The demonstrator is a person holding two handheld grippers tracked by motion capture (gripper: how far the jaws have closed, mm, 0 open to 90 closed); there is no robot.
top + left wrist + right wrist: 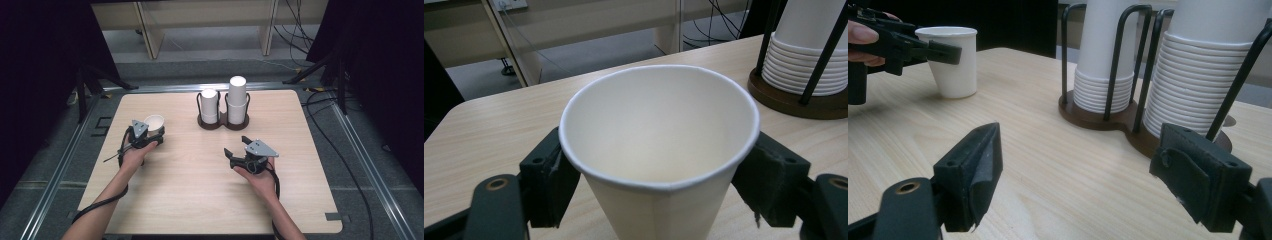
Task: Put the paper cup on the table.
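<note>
- While I watch from the high view, my left gripper (pixel 150 134) has its jaws clamped on the white paper cup (pixel 154 123), upright on the table (pixel 200 200) at its left side
- My right gripper (pixel 239 148) hangs with jaws apart, nothing between them, near the cup rack (pixel 223 121)

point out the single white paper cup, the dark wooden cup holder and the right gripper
white paper cup (pixel 659 130), left gripper view, inside wall below the rim
dark wooden cup holder (pixel 1093 118), right gripper view, brown base
right gripper (pixel 239 145), high view, midway between its fingertips
</note>
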